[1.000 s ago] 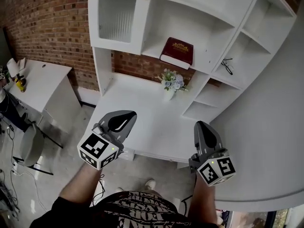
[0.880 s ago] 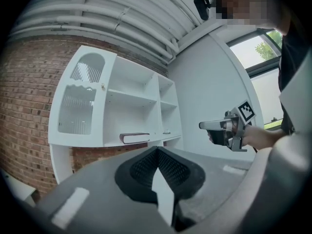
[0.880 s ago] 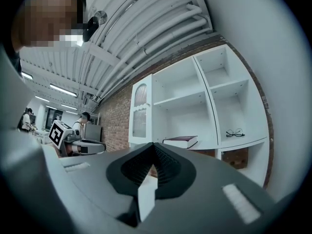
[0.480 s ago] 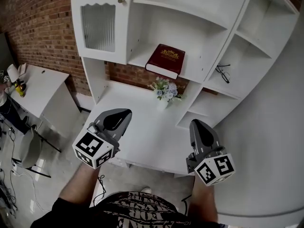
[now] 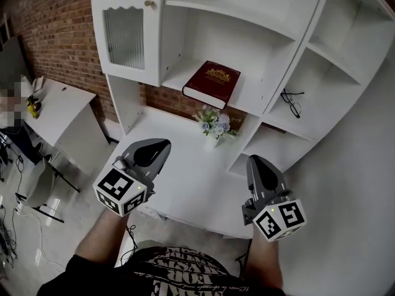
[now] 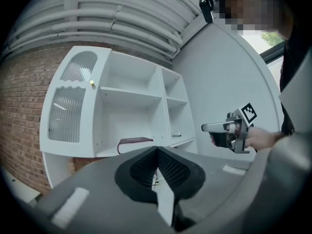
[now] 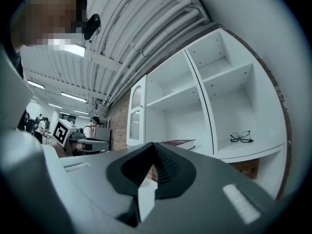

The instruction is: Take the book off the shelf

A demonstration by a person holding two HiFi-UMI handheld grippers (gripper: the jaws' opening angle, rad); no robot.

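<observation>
Far left of the head view: a brick wall, with a small white side desk below it. Moving along, the ribbed-glass door sits at the upper left of the white shelf unit. Lower left now, and the left tongs hover over the white table. The left gripper view shows these tongs with jaws pressed together and nothing between them. Up at top centre is the book, dark red with gold on the cover. It lies flat on the middle shelf, well apart from both tongs. Just under it a little bunch of flowers stands at the back of the table. Lower right, the right tongs hang at the table's front edge. The right gripper view has their jaws together too, empty, with the book beyond them. Furthest right, a pair of glasses rests on a shelf in the neighbouring compartment.
</observation>
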